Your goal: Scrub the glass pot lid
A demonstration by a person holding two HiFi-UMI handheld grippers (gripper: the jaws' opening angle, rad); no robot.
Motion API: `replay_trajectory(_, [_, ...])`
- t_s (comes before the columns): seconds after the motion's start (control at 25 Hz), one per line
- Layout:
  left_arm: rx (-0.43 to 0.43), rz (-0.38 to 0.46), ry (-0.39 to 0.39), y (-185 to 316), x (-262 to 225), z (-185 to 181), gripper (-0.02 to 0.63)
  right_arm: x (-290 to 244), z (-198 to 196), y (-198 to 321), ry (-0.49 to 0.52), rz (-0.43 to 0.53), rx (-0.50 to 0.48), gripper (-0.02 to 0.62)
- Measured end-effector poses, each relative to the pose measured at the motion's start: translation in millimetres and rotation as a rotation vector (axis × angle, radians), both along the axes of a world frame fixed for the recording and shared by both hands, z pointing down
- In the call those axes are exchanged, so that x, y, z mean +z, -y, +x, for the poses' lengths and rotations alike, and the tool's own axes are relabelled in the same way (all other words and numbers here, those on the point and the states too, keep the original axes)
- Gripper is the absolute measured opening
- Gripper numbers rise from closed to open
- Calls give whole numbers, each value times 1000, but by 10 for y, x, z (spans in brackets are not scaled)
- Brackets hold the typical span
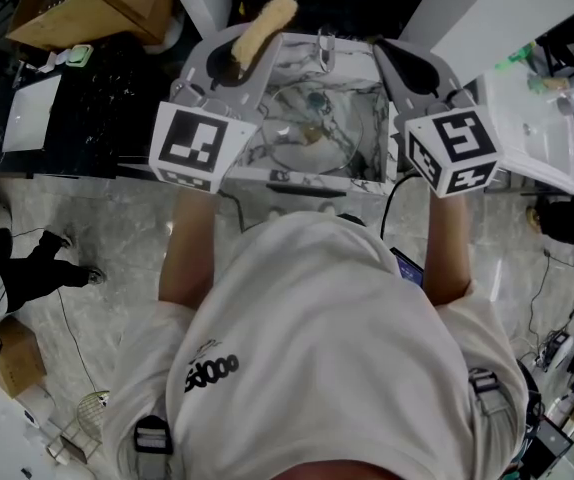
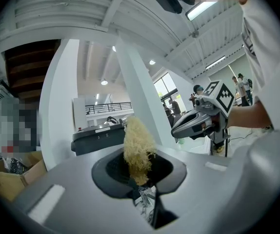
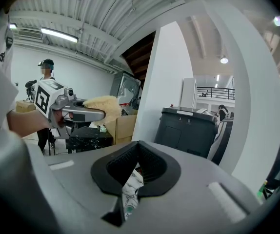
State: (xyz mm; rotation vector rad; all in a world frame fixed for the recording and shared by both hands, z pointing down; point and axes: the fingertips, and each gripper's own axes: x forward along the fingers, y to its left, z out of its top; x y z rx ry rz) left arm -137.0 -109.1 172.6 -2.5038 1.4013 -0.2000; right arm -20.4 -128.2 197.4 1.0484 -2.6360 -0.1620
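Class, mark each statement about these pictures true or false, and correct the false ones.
1. The left gripper is shut on a yellow scrubber. True.
2. The right gripper grips the glass lid. False: its jaws are together on nothing; the lid lies in the sink.
3. The scrubber touches the lid. False: it is held up, clear of it.
4. A cardboard box lies left of the sink. True.

To my left a black table (image 1: 107, 88) carries a white sheet (image 1: 29, 113), a cardboard box (image 1: 92, 3) behind it; a white table (image 1: 539, 160) stands to my right on the marble floor (image 1: 97, 223), a dark grey bin (image 3: 189, 128) by a white pillar (image 3: 164, 82)
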Motion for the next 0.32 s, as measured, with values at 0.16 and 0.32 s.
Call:
replay_trajectory(0.16, [4,-6,0,-19,41,13,52,35,15,-16,-11,0,1,2])
replay_trajectory(0.32, [5,-13,1,-32,65,19,52,67,26,-24,-14,-7,2,2])
